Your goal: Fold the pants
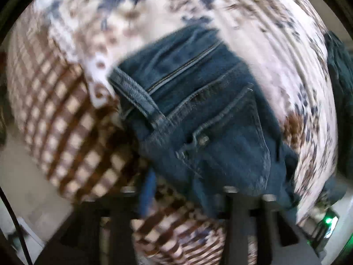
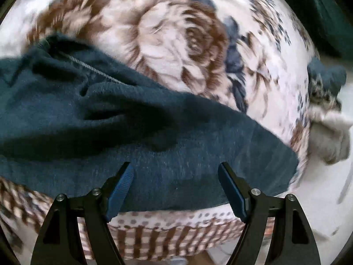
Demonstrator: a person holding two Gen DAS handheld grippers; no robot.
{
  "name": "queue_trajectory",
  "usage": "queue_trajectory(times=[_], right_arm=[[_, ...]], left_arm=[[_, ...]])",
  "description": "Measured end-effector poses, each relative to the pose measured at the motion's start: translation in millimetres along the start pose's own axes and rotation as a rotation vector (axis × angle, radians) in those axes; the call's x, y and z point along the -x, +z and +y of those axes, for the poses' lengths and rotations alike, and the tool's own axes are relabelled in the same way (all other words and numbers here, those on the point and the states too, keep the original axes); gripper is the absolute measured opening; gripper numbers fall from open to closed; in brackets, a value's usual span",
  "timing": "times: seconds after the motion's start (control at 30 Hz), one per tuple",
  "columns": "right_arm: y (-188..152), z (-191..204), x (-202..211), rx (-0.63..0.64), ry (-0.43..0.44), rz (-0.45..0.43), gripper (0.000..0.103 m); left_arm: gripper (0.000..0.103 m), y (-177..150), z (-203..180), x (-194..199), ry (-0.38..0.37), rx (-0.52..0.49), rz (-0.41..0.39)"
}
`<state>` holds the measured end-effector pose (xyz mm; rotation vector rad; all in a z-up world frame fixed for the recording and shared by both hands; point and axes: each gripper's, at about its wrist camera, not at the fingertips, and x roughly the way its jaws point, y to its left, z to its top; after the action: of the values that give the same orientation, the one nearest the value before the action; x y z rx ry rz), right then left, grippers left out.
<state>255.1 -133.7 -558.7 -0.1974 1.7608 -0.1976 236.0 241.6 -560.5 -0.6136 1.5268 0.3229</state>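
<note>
Right gripper point(image 2: 175, 187): fingers spread wide apart, nothing between them, poised over the near edge of a dark teal garment point(image 2: 132, 128) lying on the floral blanket point(image 2: 176, 39). Left gripper point(image 1: 187, 201): blurred; whether its fingers are apart or clamped on cloth cannot be determined. The jeans point(image 1: 198, 110) lie directly ahead of it, waistband toward the left, back pocket visible, on the same blanket.

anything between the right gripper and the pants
Nothing visible. The right gripper is open, its fingers spread directly over the dark pants lying on the floral blanket, with no other object in the gap.
</note>
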Motion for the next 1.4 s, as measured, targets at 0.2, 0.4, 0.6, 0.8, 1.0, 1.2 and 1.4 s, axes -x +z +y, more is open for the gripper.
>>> queue_trajectory(times=[0.2, 0.4, 0.6, 0.8, 1.0, 1.2, 1.4], right_arm=[[-48, -82, -35, -0.486, 0.374, 0.160, 0.081], [-90, -117, -110, -0.944, 0.745, 0.294, 0.028], [-115, -137, -121, -0.908, 0.562, 0.307, 0.002], [-140, -188, -111, -0.916, 0.664, 0.209, 0.042], [-170, -308, -113, -1.093, 0.585, 0.052, 0.059], [-203, -443, -175, -1.329, 0.591, -0.021, 0.059], [-192, -483, -234, -1.330, 0.671, -0.030, 0.059]], left_arm=[[0.086, -14, -37, 25, 0.101, -0.109, -0.108], [0.086, -2, -43, -28, 0.151, -0.122, -0.046], [0.086, -3, -61, -40, 0.227, -0.191, -0.049], [0.086, -53, -131, 2, 0.265, -0.408, -0.170], [0.086, -134, -248, -6, 0.273, -0.676, -0.197], [0.086, -214, -334, -46, 0.236, -0.775, -0.158], [0.086, -255, -369, -72, 0.276, -0.778, -0.118]])
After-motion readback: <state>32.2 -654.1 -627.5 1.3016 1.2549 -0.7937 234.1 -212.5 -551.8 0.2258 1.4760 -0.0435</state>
